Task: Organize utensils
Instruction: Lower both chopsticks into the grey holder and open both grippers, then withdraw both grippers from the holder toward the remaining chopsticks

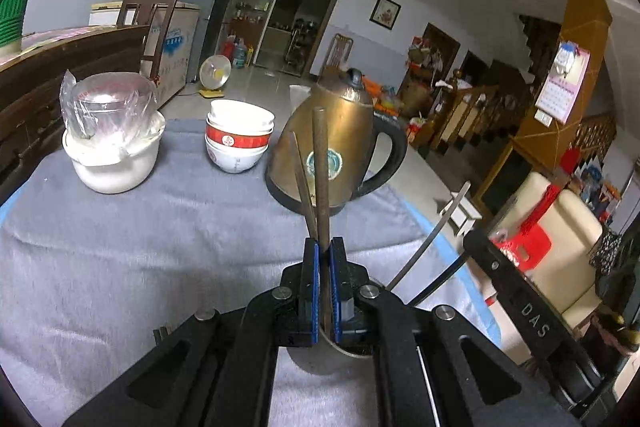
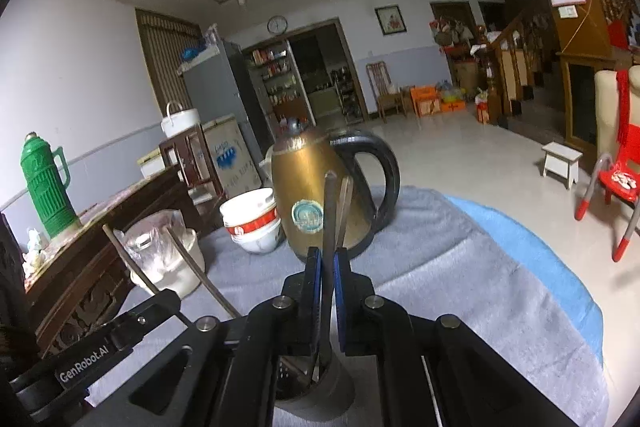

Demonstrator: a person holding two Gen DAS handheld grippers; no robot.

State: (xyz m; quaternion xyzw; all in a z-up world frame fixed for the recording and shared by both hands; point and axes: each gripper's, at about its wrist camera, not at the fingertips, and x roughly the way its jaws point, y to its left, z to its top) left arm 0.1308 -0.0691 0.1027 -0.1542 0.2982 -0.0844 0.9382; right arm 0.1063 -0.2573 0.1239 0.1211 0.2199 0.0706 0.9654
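My left gripper (image 1: pixel 324 247) is shut on a pair of brown chopsticks (image 1: pixel 320 163) that stand upright in front of the kettle. Their lower ends pass between the blue pads (image 1: pixel 312 279) into a metal holder (image 1: pixel 344 351) just below. My right gripper (image 2: pixel 328 255) is shut on a dark pair of chopsticks (image 2: pixel 331 211), also upright. Their lower ends reach into the perforated metal holder (image 2: pixel 312 383) under its jaws. In the right wrist view the left pair of chopsticks (image 2: pixel 200 271) slants at lower left. In the left wrist view the right pair of chopsticks (image 1: pixel 440 223) slants at right.
A brass kettle (image 1: pixel 344 143) with a black handle, stacked red-and-white bowls (image 1: pixel 238 139) and a white pot holding a bagged glass lid (image 1: pixel 112 147) stand on the grey cloth (image 1: pixel 120 247). A dark wooden cabinet (image 2: pixel 80 267) with a green thermos (image 2: pixel 46 183) flanks the left.
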